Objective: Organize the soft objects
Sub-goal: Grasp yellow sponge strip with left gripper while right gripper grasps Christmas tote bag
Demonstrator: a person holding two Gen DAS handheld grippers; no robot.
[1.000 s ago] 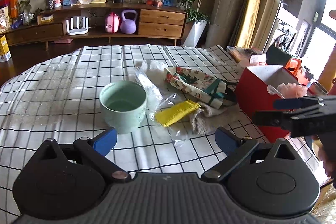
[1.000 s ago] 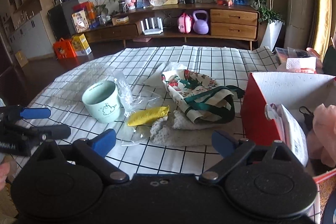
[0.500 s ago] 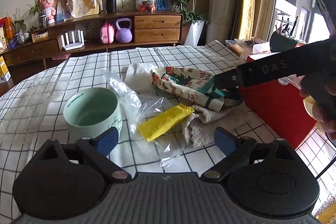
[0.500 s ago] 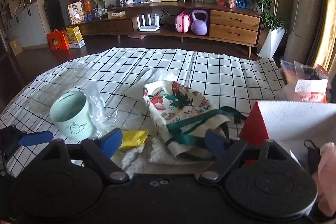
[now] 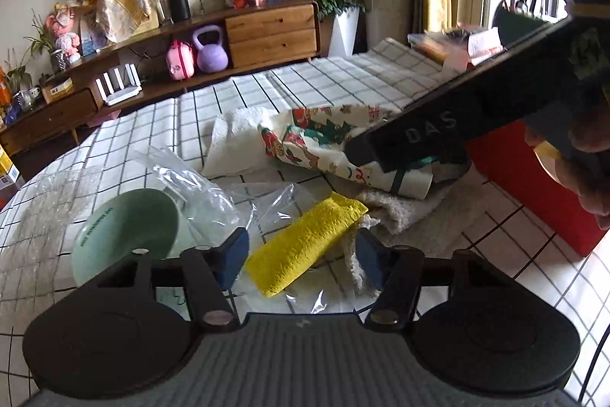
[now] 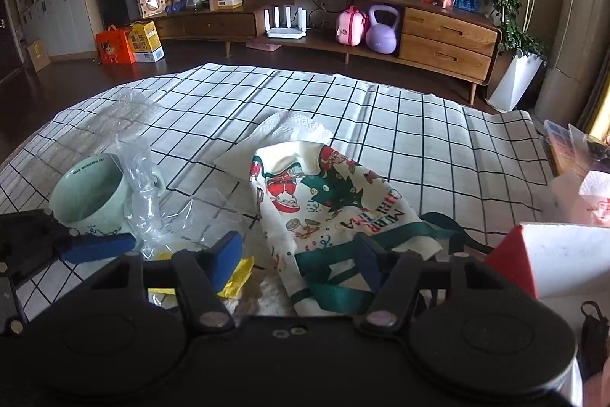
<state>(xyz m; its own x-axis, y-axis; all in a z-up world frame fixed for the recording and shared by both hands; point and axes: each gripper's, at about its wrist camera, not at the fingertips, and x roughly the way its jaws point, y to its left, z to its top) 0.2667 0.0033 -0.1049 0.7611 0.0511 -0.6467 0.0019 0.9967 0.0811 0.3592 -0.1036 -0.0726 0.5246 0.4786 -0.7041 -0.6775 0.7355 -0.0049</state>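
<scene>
A yellow knitted cloth lies on the checked tablecloth, between the open jaws of my left gripper. A beige fuzzy towel lies beside it, under a Christmas-print cloth bag with green straps. My right gripper is open, low over the bag and its green strap. The yellow cloth shows behind its left finger. The right gripper's body crosses the left wrist view at upper right.
A mint green mug stands at left, with clear plastic wrap against it. A white paper towel lies behind the bag. A red box stands at right. Bubble wrap lies far left.
Both grippers have moved forward and down toward the pile. The left jaws have narrowed around the yellow cloth. The right gripper now hangs over the printed bag.
</scene>
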